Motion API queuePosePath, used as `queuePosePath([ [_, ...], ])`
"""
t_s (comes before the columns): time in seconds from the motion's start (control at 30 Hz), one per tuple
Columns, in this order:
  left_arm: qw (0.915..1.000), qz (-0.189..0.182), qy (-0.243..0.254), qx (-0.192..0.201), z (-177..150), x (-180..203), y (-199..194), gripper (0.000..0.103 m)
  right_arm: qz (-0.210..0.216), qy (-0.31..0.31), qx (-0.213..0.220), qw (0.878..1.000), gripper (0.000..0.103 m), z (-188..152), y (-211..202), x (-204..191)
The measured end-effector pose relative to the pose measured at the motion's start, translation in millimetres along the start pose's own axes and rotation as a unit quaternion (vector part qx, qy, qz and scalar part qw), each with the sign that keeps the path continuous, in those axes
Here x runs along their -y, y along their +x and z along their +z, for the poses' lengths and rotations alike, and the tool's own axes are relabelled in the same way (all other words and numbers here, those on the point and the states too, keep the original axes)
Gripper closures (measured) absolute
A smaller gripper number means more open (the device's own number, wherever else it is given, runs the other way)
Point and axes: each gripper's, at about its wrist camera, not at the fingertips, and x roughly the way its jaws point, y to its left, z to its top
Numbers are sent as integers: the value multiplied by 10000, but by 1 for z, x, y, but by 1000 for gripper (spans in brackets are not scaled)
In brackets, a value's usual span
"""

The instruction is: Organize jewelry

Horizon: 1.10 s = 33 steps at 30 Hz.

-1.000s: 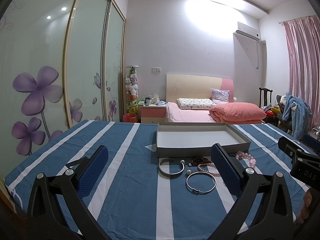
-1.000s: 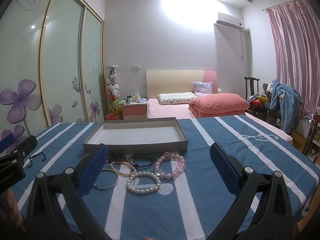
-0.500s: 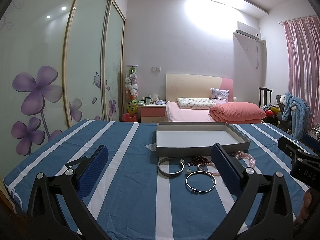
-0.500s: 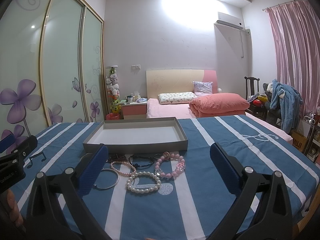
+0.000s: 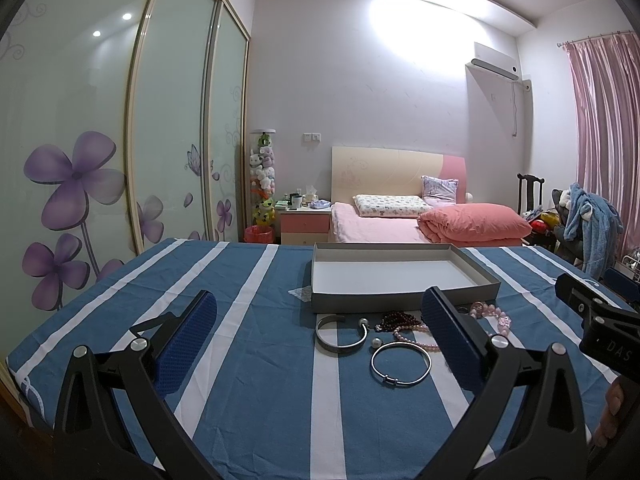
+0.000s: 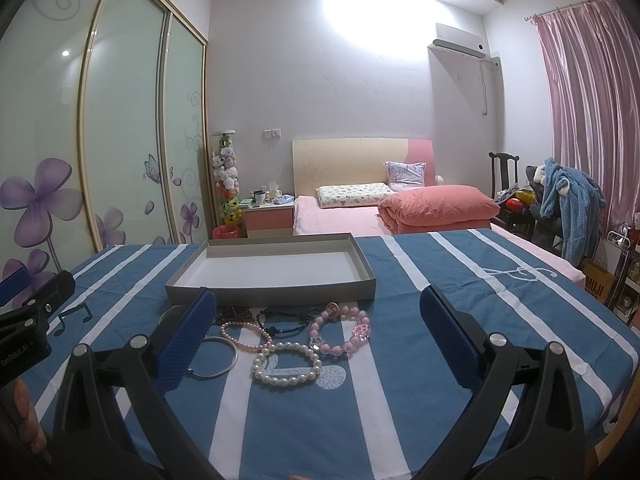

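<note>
A grey shallow box (image 5: 404, 298) (image 6: 276, 294) with a white floor lies on the blue striped cloth. In front of it lies jewelry: an open silver cuff (image 5: 341, 334), a thin silver bangle (image 5: 401, 363) (image 6: 218, 358), a dark red bead bracelet (image 5: 396, 321), a small pink pearl strand (image 6: 244, 334), a white pearl bracelet (image 6: 287, 364), a pink bead bracelet (image 6: 346, 328) and a black cord bracelet (image 6: 286, 322). My left gripper (image 5: 320, 340) is open and empty, short of the cuff. My right gripper (image 6: 318, 340) is open and empty, short of the pearls.
The blue and white striped table (image 5: 240, 320) ends close to me. A flowered wardrobe (image 5: 100, 140) stands left. A pink bed (image 5: 400, 216), a nightstand (image 5: 306, 224) and a chair with a blue robe (image 6: 568, 204) stand behind.
</note>
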Motion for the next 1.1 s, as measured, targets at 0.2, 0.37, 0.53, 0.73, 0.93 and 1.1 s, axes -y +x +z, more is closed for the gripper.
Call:
queuePosePath([
  [0.2,10000,-2,-2,-16,-3,6,1,2,-2,1,-1,10000,4,0,0,0],
  [0.37,10000,-4,-1,-21,-3,7,1,2,2,5,-8,10000,4,-1,1,1],
  [0.53,10000,0,-6,-51,-6,10,-1,2,5,15,-50,10000,4,-2,3,1],
  [0.73,9988,-24,26,-497,-17,15,18,2,-2,71,-409,9991,4,-2,17,8],
  [0.93,9910,-352,139,-1283,-23,24,47,2,-62,162,-1129,9935,4,-1,62,25],
  [1.1,9761,-797,78,-2020,-27,25,76,2,-148,132,-1836,9828,27,-6,111,35],
])
